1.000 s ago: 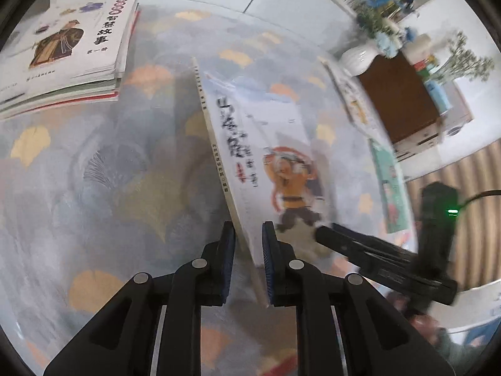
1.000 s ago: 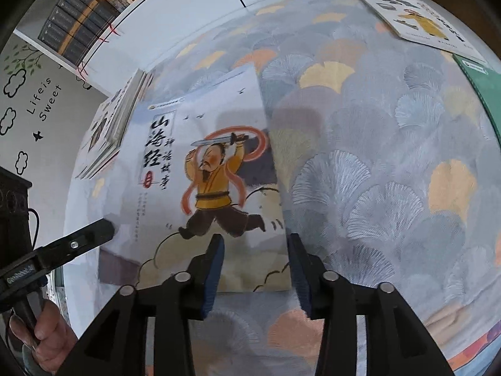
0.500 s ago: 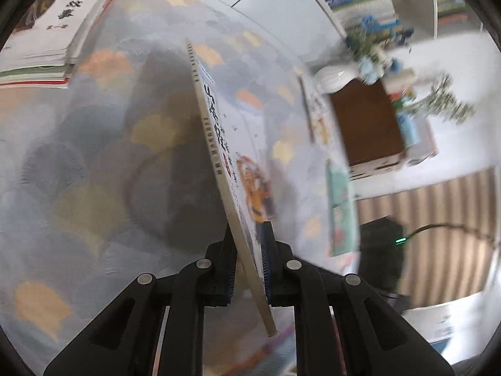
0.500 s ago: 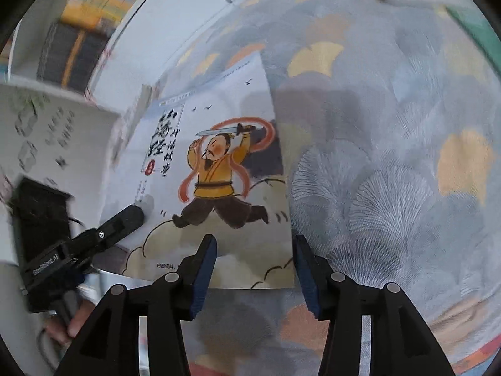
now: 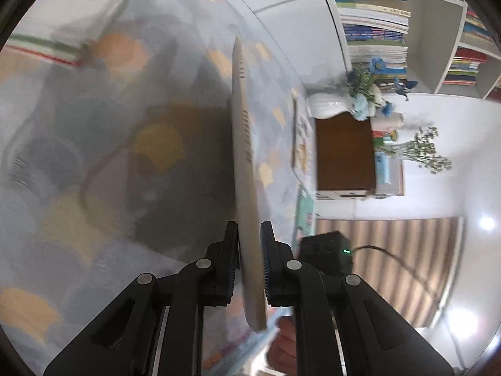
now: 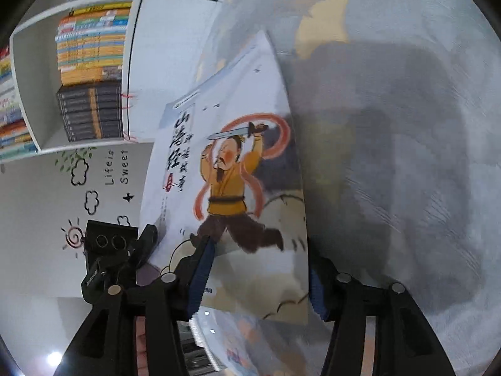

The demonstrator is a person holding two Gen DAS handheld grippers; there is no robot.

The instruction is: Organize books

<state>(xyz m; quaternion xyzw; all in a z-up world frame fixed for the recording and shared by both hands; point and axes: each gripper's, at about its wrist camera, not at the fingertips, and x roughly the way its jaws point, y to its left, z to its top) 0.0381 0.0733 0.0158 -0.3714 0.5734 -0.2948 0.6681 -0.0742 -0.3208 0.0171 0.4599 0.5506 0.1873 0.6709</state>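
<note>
Left wrist view
- Left gripper [image 5: 250, 261]: jaws clamped on the lower edge of the book [image 5: 243, 169], one pad each side.
- Book: seen edge-on, standing upright off the table [image 5: 94, 188], dark shadow under it.
- Change: 1 s ago it lay nearly flat w/ cover showing; half a sec ago tilted; now up on edge. Means pick-up is done, carry step prob. next.
- Stack [image 5: 47, 28]: top-left on the table, blurred, likely where it goes. Can't count the books in it.
- Other books flat on table: 2, one w/ pale cover [image 5: 301, 138], one green [image 5: 303, 210], both far side.
- Vases: 2, white one [image 5: 325, 108] w/ blue flowers, a smaller one [image 5: 386, 122].
- Cabinet [image 5: 344, 153]: 1, brown top.
- Shelves [image 5: 422, 28]: packed w/ books, too many to count.

Right wrist view
- Right gripper [image 6: 256, 277]: jaws apart, straddling the book's [image 6: 231, 188] bottom edge. Contact w/ cover not clear.
- Book: cover faces cam, man in yellow w/ sword; lifted clear of table [image 6: 407, 125].
- Change: right jaws were open 1 s ago, same now; the left does the holding.
- Left gripper [image 6: 145, 244]: at book's left edge.
- Shelf [image 6: 90, 72]: 1 compartment in full view, orange + dark books stacked.
</note>
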